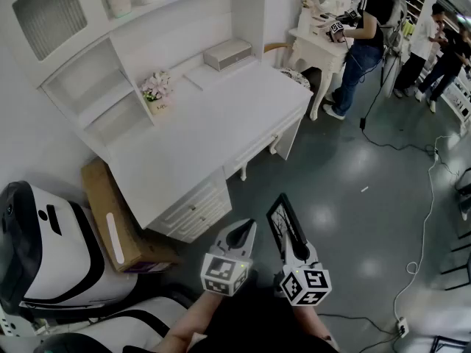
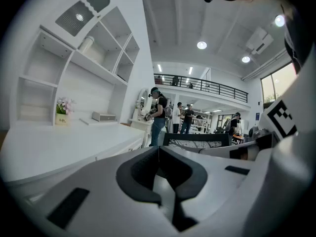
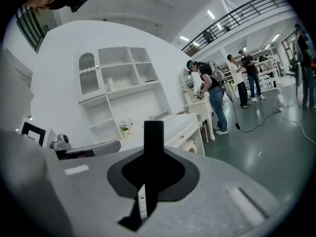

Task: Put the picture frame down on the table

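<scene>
A black picture frame (image 1: 282,222) stands up out of my right gripper (image 1: 294,247), which is shut on its lower edge. The right gripper view shows the frame (image 3: 153,144) edge-on, clamped between the jaws of the right gripper (image 3: 149,169). My left gripper (image 1: 245,230) hangs just left of it, shut with nothing in it. In the left gripper view the closed jaws of the left gripper (image 2: 159,151) meet in front, and the frame (image 2: 196,139) lies to their right. Both grippers hang over the grey floor, in front of the white desk (image 1: 213,127).
On the desk's back part stand a small flower pot (image 1: 157,90) and a grey box (image 1: 228,52) under the white shelves. A cardboard box (image 1: 110,219) leans at the desk's left end. People (image 1: 368,28) stand at a small white table (image 1: 324,46). A cable (image 1: 423,219) runs over the floor.
</scene>
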Motion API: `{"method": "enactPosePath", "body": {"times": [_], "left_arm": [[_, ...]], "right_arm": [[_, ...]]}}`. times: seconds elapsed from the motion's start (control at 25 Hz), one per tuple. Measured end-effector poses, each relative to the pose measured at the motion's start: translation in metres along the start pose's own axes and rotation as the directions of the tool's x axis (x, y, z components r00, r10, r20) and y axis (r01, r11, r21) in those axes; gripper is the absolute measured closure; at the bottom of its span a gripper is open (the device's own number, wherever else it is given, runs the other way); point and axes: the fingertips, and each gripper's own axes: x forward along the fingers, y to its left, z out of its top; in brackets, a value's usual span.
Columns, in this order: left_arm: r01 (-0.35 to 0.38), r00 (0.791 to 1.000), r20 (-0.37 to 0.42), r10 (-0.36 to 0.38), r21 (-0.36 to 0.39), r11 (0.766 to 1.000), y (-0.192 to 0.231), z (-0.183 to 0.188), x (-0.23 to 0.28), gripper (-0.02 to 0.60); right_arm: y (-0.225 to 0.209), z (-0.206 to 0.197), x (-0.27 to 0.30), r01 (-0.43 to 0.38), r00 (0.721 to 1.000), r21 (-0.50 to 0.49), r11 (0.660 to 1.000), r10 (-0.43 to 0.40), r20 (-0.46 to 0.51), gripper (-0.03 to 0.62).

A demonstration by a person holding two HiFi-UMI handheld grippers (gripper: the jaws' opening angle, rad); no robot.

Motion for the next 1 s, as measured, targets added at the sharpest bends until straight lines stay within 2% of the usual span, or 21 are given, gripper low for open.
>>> {"method": "enactPosePath", "body": {"times": [1.0], "left_arm": [[0.025, 1.000, 0.001, -0.025, -0.007, 1.000, 0.005, -0.005, -0.010, 0.569]], "right_arm": [[0.012, -0.001, -0.003, -0.006, 0.999, 0.003, 1.000, 0.006, 0.033, 0.580]]}}
